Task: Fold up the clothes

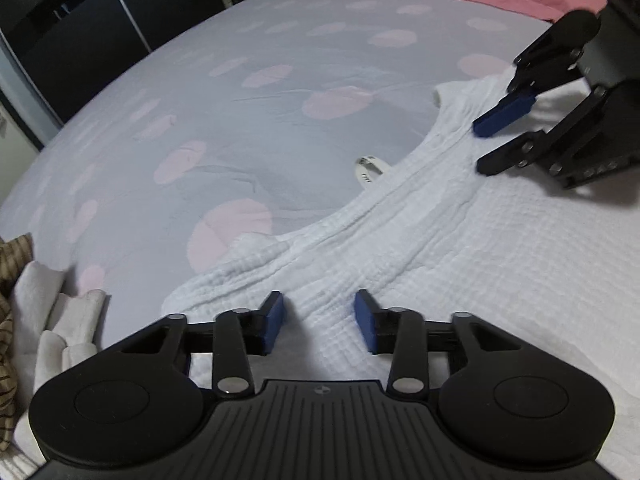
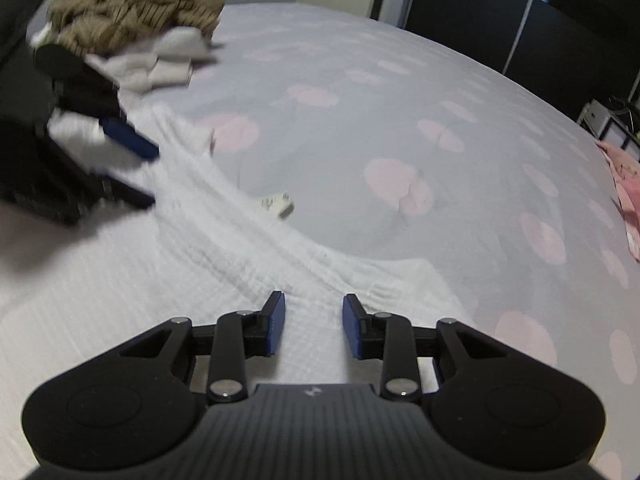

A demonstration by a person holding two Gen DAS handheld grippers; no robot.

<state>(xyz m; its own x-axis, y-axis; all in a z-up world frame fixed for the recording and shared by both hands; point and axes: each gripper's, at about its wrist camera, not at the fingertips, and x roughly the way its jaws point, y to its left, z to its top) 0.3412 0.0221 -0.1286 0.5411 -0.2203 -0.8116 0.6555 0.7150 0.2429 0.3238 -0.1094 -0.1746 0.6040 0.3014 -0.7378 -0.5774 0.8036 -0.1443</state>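
Each pair of jaws was seen half spread, with white cloth (image 1: 400, 240) bunched into ridges between the pads; whether the pads of the left gripper (image 1: 319, 322) or the right gripper (image 2: 314, 326) actually pinched it could not be told. The cloth was stretched taut between them along its edge on the bed (image 1: 240, 120), a label (image 1: 370, 166) showing just beside it. If the hold was loose, an edge could be dropped or the fold dragged crooked. Both grippers were pointed steeply downward, facing each other across the cloth.
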